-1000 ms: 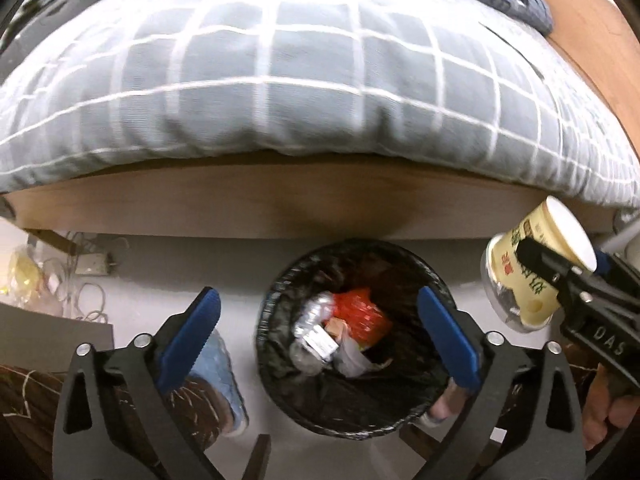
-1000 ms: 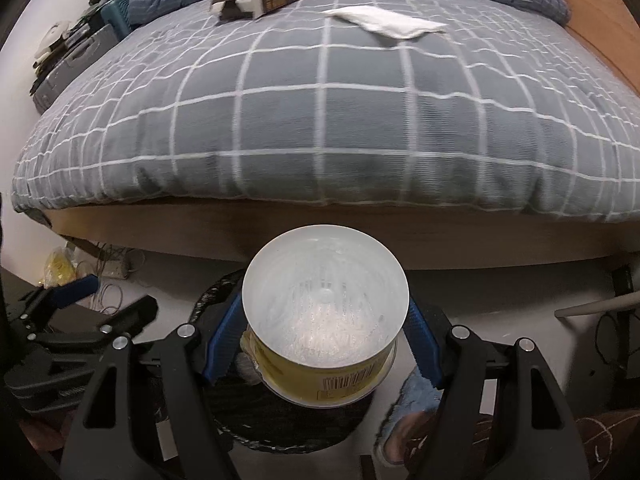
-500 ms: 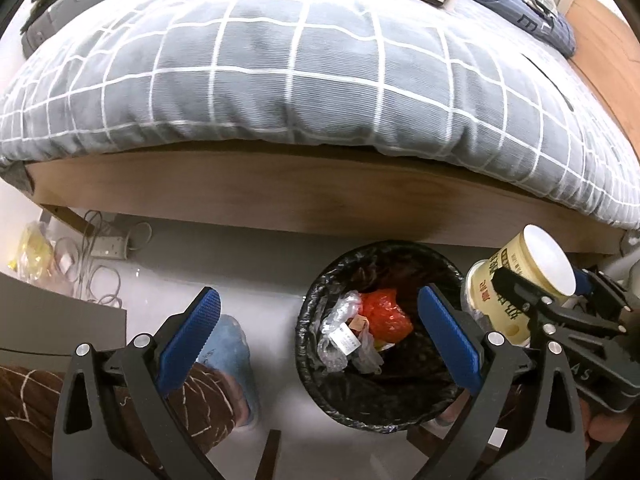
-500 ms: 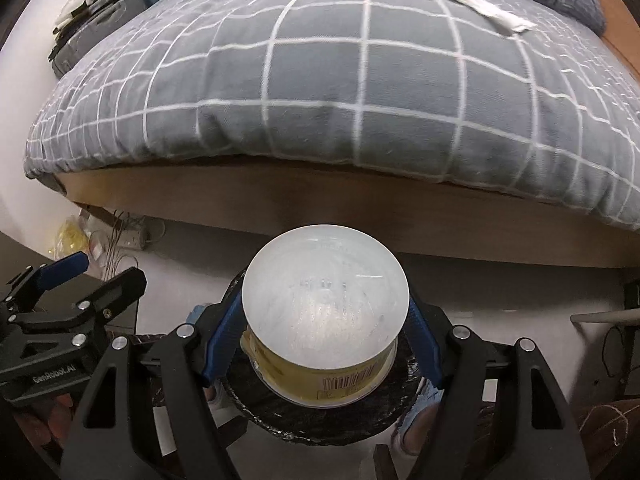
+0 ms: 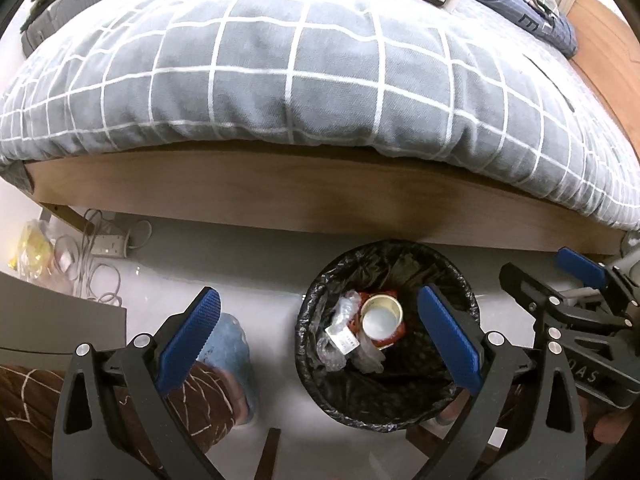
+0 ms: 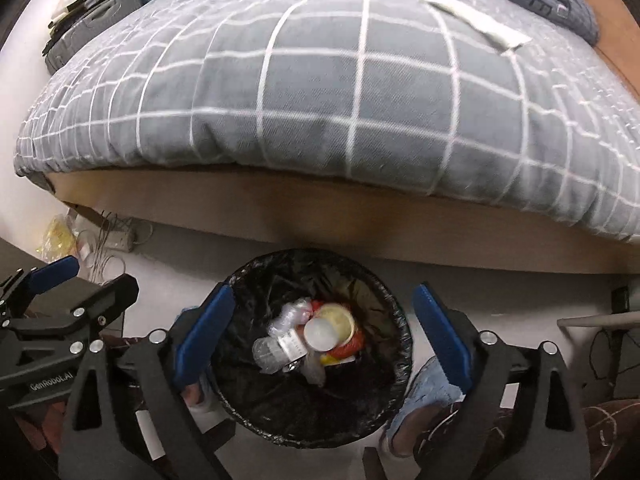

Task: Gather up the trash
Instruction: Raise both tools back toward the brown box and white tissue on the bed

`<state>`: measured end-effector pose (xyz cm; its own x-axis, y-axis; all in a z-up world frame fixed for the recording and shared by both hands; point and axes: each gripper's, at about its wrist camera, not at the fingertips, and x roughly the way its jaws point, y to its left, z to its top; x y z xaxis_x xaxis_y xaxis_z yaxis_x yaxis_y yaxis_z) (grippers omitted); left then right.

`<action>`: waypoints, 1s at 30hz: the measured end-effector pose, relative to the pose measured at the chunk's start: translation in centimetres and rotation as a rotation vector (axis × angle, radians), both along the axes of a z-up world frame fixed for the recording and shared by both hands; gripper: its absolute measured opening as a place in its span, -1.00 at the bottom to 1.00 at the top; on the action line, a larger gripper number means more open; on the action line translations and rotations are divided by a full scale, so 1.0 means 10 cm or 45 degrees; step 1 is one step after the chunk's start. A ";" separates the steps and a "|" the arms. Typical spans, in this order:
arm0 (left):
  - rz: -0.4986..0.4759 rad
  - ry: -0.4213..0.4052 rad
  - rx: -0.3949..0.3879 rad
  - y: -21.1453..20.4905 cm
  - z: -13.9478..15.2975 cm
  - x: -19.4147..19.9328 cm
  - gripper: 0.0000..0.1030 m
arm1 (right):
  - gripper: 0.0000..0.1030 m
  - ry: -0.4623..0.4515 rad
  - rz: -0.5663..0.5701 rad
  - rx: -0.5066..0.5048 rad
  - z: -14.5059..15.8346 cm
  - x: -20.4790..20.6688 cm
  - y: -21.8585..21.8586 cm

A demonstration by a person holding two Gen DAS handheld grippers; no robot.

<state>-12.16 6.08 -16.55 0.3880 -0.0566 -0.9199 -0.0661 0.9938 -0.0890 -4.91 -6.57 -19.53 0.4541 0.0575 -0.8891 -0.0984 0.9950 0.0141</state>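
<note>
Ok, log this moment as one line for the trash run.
step: drop | yellow cup: in trash bin | right gripper: opening, nothing between fingers | left gripper: open, empty | left on bed: white tissue

Soft, even indoor light, with deep shadow under the grey checked quilt (image 5: 312, 80). Strong fisheye bending and dark corners; the right wrist view is slightly blurred toward 6 o'clock.

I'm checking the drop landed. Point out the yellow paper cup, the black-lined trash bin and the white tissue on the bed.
Yellow paper cup (image 5: 381, 320), left wrist view, white inside.
Black-lined trash bin (image 6: 394, 320), right wrist view, rim.
White tissue (image 6: 476, 24), right wrist view, middle.
</note>
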 end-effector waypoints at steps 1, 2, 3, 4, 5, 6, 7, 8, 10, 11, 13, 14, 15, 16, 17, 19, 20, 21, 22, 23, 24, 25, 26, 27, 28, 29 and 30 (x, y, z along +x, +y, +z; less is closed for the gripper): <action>-0.005 -0.007 0.004 -0.03 0.03 0.00 0.89 | 0.76 -0.014 -0.002 -0.015 0.04 -0.01 -0.02; -0.010 -0.014 0.010 -0.04 0.05 -0.01 0.89 | 0.77 -0.038 -0.008 -0.031 0.09 -0.02 -0.04; -0.011 -0.017 0.007 -0.05 0.07 -0.01 0.89 | 0.78 -0.058 -0.015 -0.041 0.14 -0.01 -0.05; -0.010 -0.023 0.000 -0.06 0.10 -0.01 0.89 | 0.78 -0.073 -0.022 -0.046 0.18 -0.03 -0.08; -0.014 -0.037 0.000 -0.07 0.14 -0.01 0.89 | 0.78 -0.090 -0.032 -0.049 0.25 -0.03 -0.12; -0.018 -0.048 0.005 -0.09 0.18 -0.01 0.89 | 0.78 -0.104 -0.041 -0.047 0.29 -0.03 -0.15; -0.019 -0.057 0.006 -0.10 0.22 0.00 0.89 | 0.78 -0.120 -0.050 -0.044 0.34 -0.03 -0.18; -0.020 -0.069 0.002 -0.10 0.27 0.00 0.89 | 0.78 -0.140 -0.060 -0.041 0.40 -0.04 -0.22; -0.024 -0.091 0.000 -0.13 0.35 0.01 0.89 | 0.78 -0.175 -0.084 -0.039 0.49 -0.03 -0.29; -0.027 -0.102 -0.002 -0.15 0.38 0.02 0.89 | 0.78 -0.184 -0.097 -0.034 0.52 -0.03 -0.32; -0.031 -0.116 -0.004 -0.18 0.42 0.04 0.89 | 0.78 -0.198 -0.121 -0.014 0.56 -0.02 -0.37; -0.036 -0.119 -0.006 -0.20 0.44 0.06 0.89 | 0.78 -0.207 -0.135 -0.005 0.58 -0.02 -0.40; -0.042 -0.127 -0.007 -0.22 0.46 0.07 0.89 | 0.78 -0.215 -0.146 -0.005 0.61 -0.01 -0.43; -0.047 -0.138 -0.005 -0.23 0.49 0.07 0.89 | 0.78 -0.226 -0.152 -0.010 0.65 -0.01 -0.47; -0.052 -0.150 0.001 -0.25 0.53 0.09 0.89 | 0.78 -0.243 -0.158 -0.016 0.68 -0.01 -0.48; -0.055 -0.169 -0.007 -0.26 0.62 0.13 0.89 | 0.78 -0.273 -0.171 -0.029 0.75 -0.02 -0.53; -0.055 -0.178 -0.009 -0.26 0.67 0.15 0.89 | 0.78 -0.294 -0.176 -0.033 0.81 -0.03 -0.56; -0.056 -0.187 -0.009 -0.26 0.71 0.18 0.89 | 0.78 -0.313 -0.180 -0.035 0.85 -0.03 -0.58; -0.060 -0.196 -0.011 -0.26 0.75 0.20 0.89 | 0.78 -0.330 -0.185 -0.040 0.90 -0.02 -0.60; -0.069 -0.212 -0.015 -0.28 0.81 0.23 0.89 | 0.78 -0.349 -0.193 -0.042 0.97 -0.01 -0.65; -0.076 -0.225 -0.014 -0.29 0.86 0.25 0.89 | 0.78 -0.356 -0.198 -0.038 1.00 0.00 -0.66; -0.081 -0.237 -0.009 -0.30 0.89 0.28 0.89 | 0.78 -0.362 -0.206 -0.026 1.03 0.02 -0.70; -0.086 -0.245 -0.006 -0.33 0.92 0.33 0.89 | 0.78 -0.364 -0.218 0.000 1.07 0.05 -0.75; -0.091 -0.249 -0.007 -0.34 0.94 0.37 0.89 | 0.78 -0.366 -0.222 0.012 1.09 0.06 -0.78; -0.097 -0.254 -0.007 -0.36 0.96 0.41 0.89 | 0.78 -0.368 -0.224 0.021 1.12 0.09 -0.80; -0.106 -0.261 -0.004 -0.38 0.98 0.47 0.89 | 0.78 -0.375 -0.226 0.021 1.15 0.12 -0.83; -0.114 -0.269 -0.003 -0.40 1.01 0.53 0.89 | 0.78 -0.381 -0.227 0.018 1.18 0.15 -0.85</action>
